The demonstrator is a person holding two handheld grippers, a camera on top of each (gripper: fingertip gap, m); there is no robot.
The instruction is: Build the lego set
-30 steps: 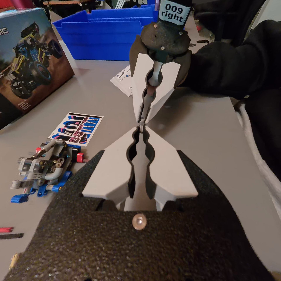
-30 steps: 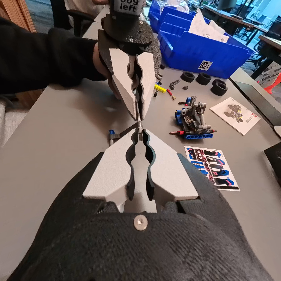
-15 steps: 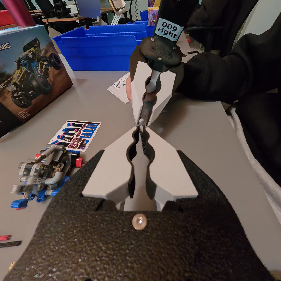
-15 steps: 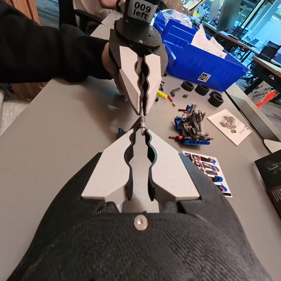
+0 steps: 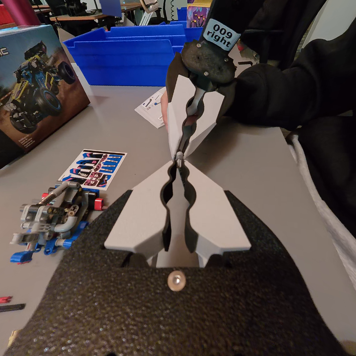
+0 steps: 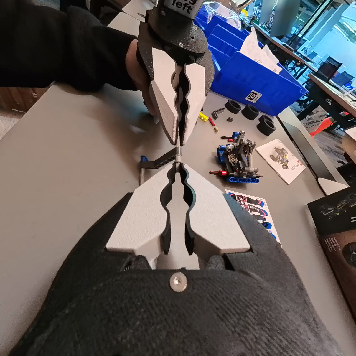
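Gripping: left gripper (image 5: 178,163) pinched a thin grey pin (image 6: 178,154) tip-to-tip with right gripper (image 6: 178,167)
Right gripper: clamped the pin's other end
Chassis (image 5: 52,217): left of the left gripper, on the table (image 5: 240,173)

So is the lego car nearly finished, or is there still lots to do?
Not nearly. Done: only a small grey and blue chassis, lying on the table. In hand: the left gripper and right gripper meet tip to tip, pinching a small grey pin piece between them. Left: four black tyres are loose, small loose pieces wait nearby, and the sticker sheet looks unused.
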